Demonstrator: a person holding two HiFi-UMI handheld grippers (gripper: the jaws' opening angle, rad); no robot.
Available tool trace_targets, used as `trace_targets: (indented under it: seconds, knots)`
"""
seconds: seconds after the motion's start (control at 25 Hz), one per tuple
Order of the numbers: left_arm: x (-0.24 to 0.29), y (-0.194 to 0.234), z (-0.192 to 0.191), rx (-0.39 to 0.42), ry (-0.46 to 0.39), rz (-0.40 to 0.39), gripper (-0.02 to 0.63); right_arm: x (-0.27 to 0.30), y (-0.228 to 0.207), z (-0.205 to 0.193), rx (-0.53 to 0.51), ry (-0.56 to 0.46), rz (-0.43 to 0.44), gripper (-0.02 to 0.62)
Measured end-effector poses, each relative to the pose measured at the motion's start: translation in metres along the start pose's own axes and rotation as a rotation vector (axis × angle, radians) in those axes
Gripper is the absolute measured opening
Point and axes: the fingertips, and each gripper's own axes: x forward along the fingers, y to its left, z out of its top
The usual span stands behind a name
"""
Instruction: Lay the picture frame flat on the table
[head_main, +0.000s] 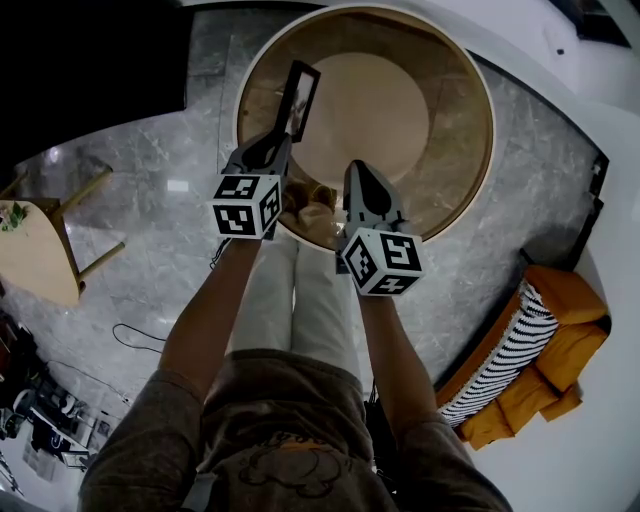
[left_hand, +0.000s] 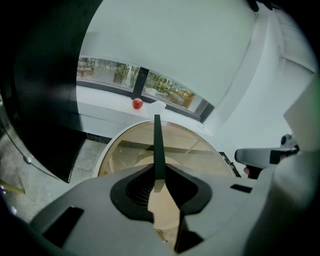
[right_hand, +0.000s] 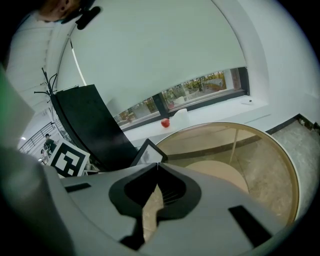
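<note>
Head view: my left gripper (head_main: 280, 140) clamps the bottom of the picture frame (head_main: 299, 100), held upright over the round glass desk (head_main: 450, 110). My right gripper (head_main: 358, 168) waits beside it, jaws together and empty. I should tip the frame over slowly and let go only once it lies flat.

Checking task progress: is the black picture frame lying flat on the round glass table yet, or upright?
Upright, not flat: the black picture frame stands on edge, clamped in the left tongs.

Left tongs (left_hand: 159, 173) clamping picture frame (left_hand: 158, 142) — edge-on, upright
</note>
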Motion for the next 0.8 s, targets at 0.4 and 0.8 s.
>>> trace_targets:
  seconds: [0.4, 0.8]
  knots:
    - [0.006, 0.002, 0.003, -0.021, -0.012, 0.002, 0.083, 0.001, -0.002, -0.008, 0.011, 0.014, -0.002, 0.02]
    - [0.011, 0.012, -0.004, -0.079, -0.004, 0.011, 0.103, 0.003, -0.004, -0.012, 0.017, 0.021, -0.001, 0.02]
